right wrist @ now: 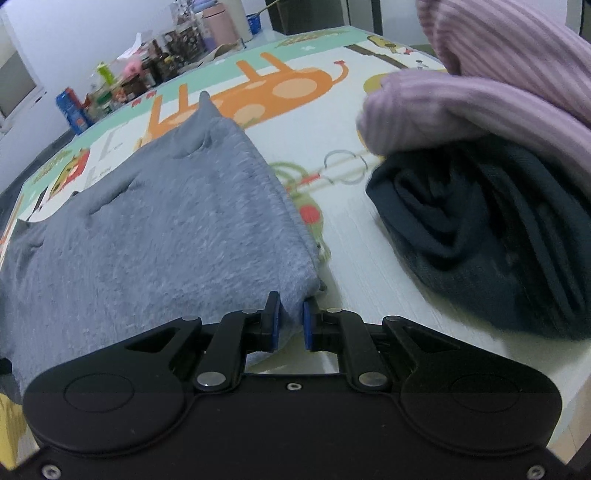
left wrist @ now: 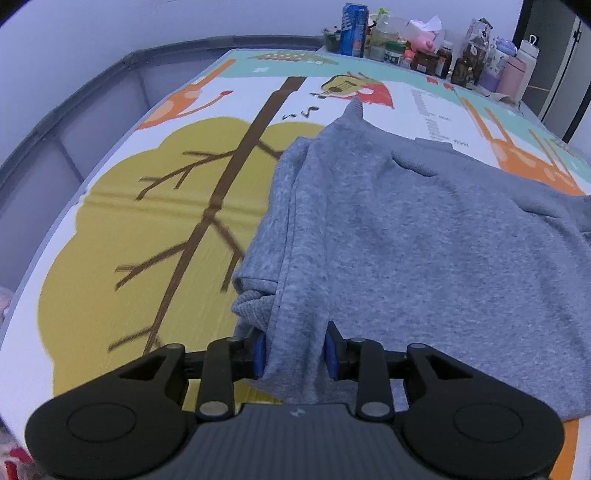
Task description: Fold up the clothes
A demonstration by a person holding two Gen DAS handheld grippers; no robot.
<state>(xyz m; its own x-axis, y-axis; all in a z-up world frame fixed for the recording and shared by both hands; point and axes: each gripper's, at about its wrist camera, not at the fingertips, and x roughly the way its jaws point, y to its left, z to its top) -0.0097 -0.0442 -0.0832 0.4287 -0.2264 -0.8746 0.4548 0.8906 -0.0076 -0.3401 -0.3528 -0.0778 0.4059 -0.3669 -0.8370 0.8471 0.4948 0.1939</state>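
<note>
Grey sweater (left wrist: 406,229) stretches toward twelve o'clock from both my tools. Left tool (left wrist: 295,354) is clamped on its near edge, right tool (right wrist: 290,321) pinching the near corner.

No legible text from where I sit. Blue can (left wrist: 354,29) at far edge of the tabletop has white lettering, too blurred to read. Green-lidded jar (left wrist: 394,52) beside it carries a label w/ marks I can't make out. Printed mat (left wrist: 155,229) shows a column of small grey characters (left wrist: 436,125) near the grey garment's collar, prob. a scale or word list, but too small. Music-note symbols (left wrist: 301,113) on the mat are the only clear signs. Right wrist view: nothing readable either.
</note>
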